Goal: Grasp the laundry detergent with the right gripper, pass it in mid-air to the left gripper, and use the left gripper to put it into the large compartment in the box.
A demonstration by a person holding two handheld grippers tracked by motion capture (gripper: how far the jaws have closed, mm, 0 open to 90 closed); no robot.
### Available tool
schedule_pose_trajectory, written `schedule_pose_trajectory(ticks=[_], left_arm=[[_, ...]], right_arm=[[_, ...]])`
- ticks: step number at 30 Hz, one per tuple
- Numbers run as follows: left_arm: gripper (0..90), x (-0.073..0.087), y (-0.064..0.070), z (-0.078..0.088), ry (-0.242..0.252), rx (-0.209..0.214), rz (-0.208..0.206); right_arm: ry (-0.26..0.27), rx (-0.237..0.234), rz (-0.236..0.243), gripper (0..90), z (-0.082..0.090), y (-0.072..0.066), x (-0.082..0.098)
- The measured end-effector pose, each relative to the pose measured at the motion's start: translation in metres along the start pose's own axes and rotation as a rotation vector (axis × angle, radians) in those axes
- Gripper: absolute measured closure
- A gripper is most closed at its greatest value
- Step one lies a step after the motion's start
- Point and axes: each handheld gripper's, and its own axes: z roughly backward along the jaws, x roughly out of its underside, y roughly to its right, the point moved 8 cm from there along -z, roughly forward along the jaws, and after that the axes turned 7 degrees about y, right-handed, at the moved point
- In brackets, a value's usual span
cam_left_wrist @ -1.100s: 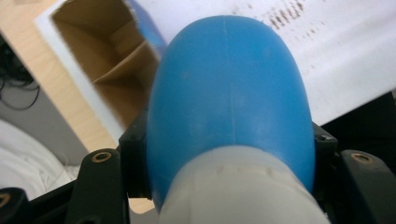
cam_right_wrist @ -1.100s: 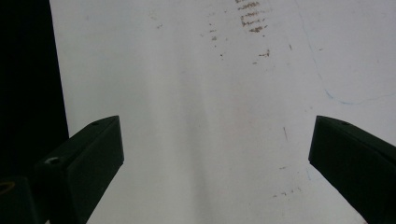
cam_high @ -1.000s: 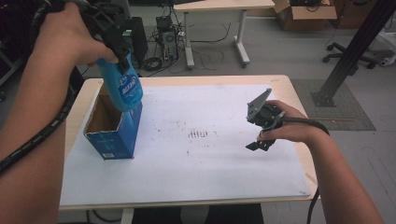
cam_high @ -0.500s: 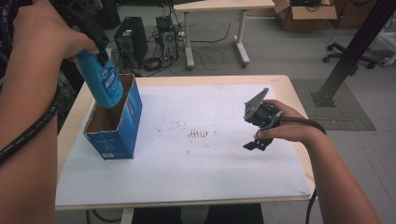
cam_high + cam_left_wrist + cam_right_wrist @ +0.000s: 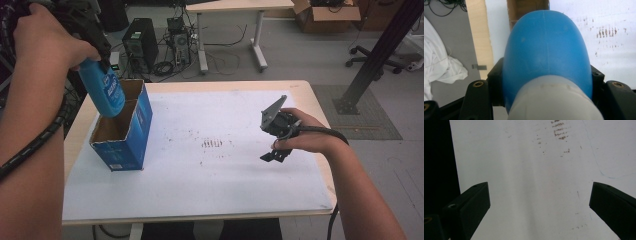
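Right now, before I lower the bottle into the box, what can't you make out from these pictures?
- Blue bottle: its top is hidden by the hand and left tongs in the high view; its label print is too small to read.
- Blue box: its floor is hidden by its walls and the bottle.
- In the left gripper view the bottle covers most of the box.
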Motion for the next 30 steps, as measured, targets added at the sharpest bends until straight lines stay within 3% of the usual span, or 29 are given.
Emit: schedule_pose_trajectory(ticks=[12, 30], left_arm=[[38.3, 0.004, -0.01, -0.023, -0.023, -0.012, 0.019], [38.3, 0.014, -0.008, -0.087, -0.075, 0.012, 0.024]], right_arm=[[-0.006, -0.003, -0.001, 3.3, 0.0, 0.001, -0.001], [-0.003, -0.015, 0.007, 3.2, -0.006, -0.002, -0.007]])
